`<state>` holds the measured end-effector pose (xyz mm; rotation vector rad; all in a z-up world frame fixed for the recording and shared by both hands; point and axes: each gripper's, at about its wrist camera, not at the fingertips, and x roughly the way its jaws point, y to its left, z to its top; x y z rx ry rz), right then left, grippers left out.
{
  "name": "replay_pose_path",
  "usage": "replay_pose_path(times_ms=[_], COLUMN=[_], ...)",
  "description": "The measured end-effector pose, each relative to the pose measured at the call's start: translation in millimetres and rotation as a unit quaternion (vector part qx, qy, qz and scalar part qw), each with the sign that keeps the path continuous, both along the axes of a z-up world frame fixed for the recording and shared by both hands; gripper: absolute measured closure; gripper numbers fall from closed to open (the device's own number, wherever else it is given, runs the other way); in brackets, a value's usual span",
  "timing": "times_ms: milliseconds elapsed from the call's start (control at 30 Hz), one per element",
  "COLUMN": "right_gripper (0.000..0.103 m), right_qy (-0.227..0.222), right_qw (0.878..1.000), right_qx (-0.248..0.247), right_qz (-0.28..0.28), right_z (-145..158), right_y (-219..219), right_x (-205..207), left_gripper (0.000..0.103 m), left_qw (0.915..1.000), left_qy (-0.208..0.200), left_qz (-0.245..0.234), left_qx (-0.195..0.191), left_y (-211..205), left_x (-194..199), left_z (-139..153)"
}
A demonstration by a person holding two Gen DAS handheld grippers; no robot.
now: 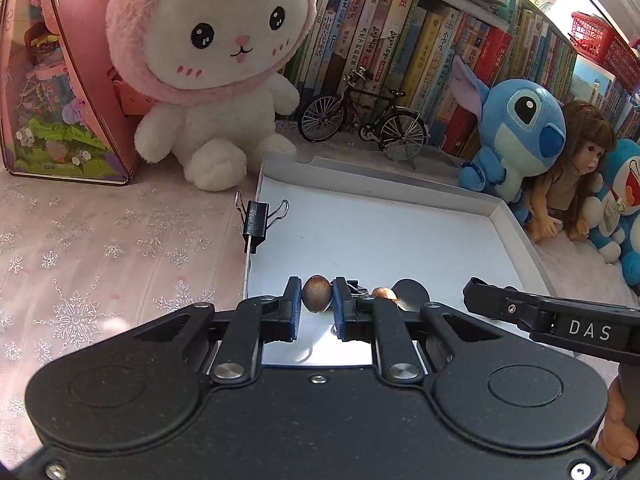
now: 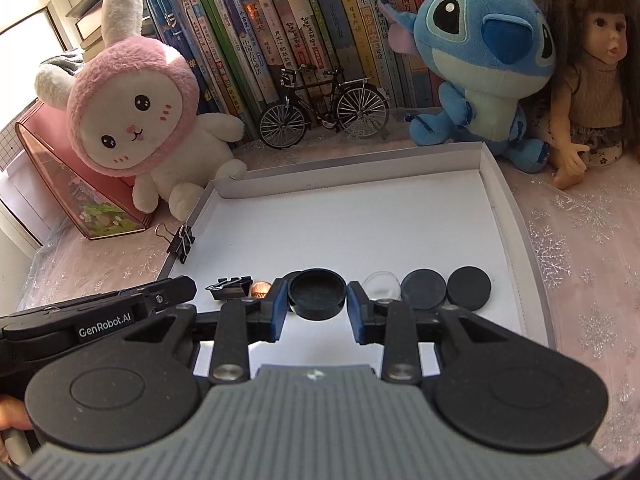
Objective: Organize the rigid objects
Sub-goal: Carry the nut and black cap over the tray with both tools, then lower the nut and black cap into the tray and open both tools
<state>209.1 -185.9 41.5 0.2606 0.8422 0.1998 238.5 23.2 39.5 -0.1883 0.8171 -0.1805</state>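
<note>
My left gripper (image 1: 317, 304) is shut on a brown nut (image 1: 316, 294), held over the near edge of the white tray (image 1: 400, 240). A second brown nut (image 1: 384, 293) lies just right of it in the tray, also seen in the right wrist view (image 2: 260, 289). My right gripper (image 2: 318, 304) has its blue pads on both sides of a black round cap (image 2: 317, 291); a small gap shows on the right side. A small black binder clip (image 2: 230, 287), a clear disc (image 2: 380, 282) and two black discs (image 2: 424, 292) (image 2: 469, 289) lie in a row in the tray.
A large black binder clip (image 1: 256, 220) grips the tray's left rim. A pink-hooded bunny plush (image 1: 208, 68), a model bicycle (image 1: 362, 118), a blue plush (image 1: 516, 128), a doll (image 1: 576, 176) and a row of books (image 1: 400, 40) stand behind the tray. A pink display case (image 1: 60, 80) stands at left.
</note>
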Motion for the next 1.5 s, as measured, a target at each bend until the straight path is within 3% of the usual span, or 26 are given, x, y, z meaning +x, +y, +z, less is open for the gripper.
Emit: replay_pose_path(times_ms=[567,867,1500], right_gripper=[0.066,0.066,0.062], right_qy=[0.02,0.024,0.026], right_qw=[1.0,0.999,0.999], right_qx=[-0.014,-0.018,-0.023], right_qz=[-0.017,-0.028,-0.032], right_z=[-12,-15,-17], right_y=[10,9,12], right_x=[18,21,24], left_gripper=[0.087,0.087,0.086], left_qw=[0.9999,0.9999,0.9997], left_qy=[-0.002,0.004,0.007], left_qz=[-0.009,-0.006,-0.008], left_qx=[0.007,-0.015,-0.022], left_y=[-3,2,4], left_x=[8,11,14], left_z=[-8,-11,-15])
